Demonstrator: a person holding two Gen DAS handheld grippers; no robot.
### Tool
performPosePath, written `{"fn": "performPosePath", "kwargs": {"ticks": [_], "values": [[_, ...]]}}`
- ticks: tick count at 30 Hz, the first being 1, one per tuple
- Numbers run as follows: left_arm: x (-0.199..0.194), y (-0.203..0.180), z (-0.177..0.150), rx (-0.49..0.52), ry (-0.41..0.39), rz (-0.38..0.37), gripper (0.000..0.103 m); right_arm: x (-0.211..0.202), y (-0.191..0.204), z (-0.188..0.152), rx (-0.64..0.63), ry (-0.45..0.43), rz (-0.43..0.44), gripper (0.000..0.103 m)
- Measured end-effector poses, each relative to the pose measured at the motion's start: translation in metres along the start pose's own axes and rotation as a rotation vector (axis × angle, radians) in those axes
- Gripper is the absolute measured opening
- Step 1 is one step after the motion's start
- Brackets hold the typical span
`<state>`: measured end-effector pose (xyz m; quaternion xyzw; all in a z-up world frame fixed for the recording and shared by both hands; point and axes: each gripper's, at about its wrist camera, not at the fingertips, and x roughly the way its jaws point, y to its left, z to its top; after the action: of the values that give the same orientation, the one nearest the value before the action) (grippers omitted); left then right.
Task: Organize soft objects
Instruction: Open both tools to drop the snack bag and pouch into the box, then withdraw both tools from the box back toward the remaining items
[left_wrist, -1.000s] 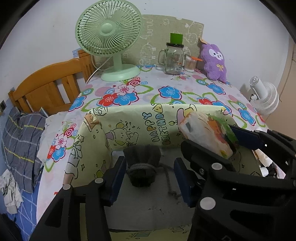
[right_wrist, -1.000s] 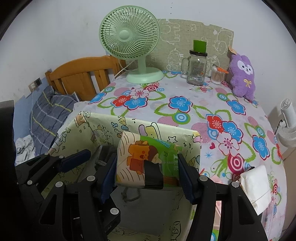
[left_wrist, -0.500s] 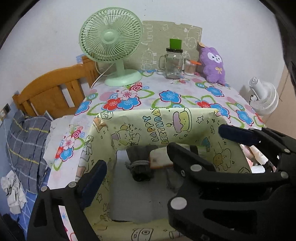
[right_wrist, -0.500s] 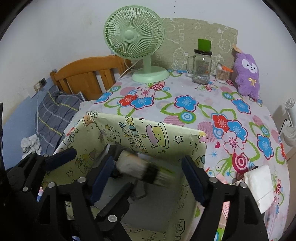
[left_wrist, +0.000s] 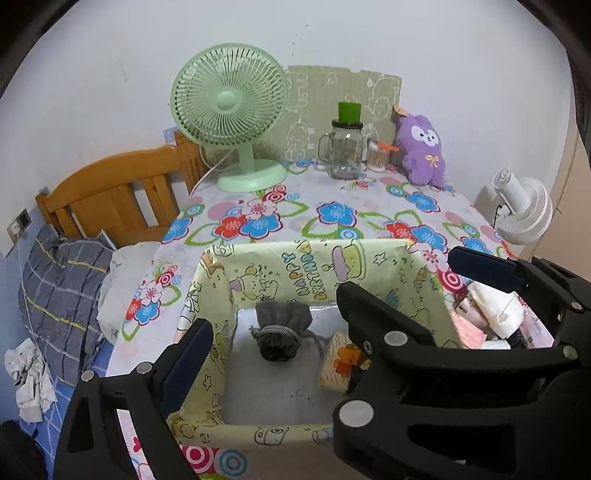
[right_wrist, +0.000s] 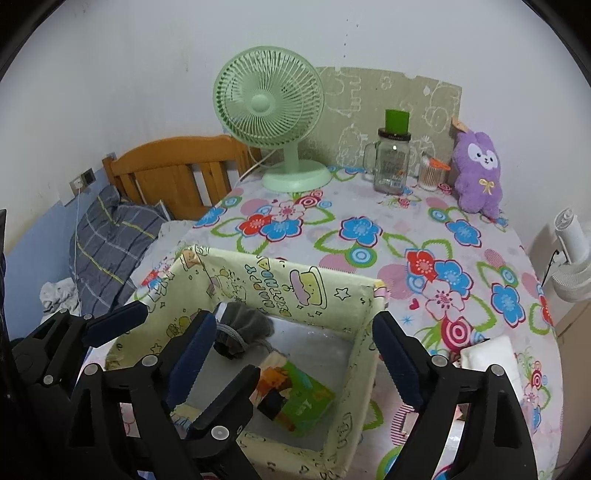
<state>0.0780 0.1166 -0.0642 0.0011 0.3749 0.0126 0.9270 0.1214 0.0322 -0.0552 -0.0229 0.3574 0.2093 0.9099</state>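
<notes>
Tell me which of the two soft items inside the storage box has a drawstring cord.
The grey drawstring pouch at the back of the box; a cord cinches its neck. The tissue pack beside it is a flat printed packet without cord.

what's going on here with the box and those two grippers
A person is sorting soft things into a paper-lined box on a floral-clothed table. A grey drawstring pouch and a colourful tissue pack lie on the box floor. The left hand-held gripper and the right hand-held gripper are both above the box, jaws just opened wide, gripping nothing. A purple plush toy sits at the far edge.
</notes>
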Motion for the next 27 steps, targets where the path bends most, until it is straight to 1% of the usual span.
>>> {"fn": "performPosePath", "kwargs": {"ticks": [12,16,27], "values": [[-0.035,-0.022,0.004,-0.004,-0.064,-0.019,0.096,-0.045,-0.009,0.0,-0.01,-0.085,-0.011,0.091],[-0.046,-0.031,0.004,0.0,-0.089,-0.012,0.096,-0.061,-0.014,-0.002,-0.008,-0.118,-0.033,0.091],[-0.065,-0.061,0.005,0.017,-0.145,-0.019,0.096,-0.095,-0.039,-0.011,0.017,-0.167,-0.074,0.091]]}}
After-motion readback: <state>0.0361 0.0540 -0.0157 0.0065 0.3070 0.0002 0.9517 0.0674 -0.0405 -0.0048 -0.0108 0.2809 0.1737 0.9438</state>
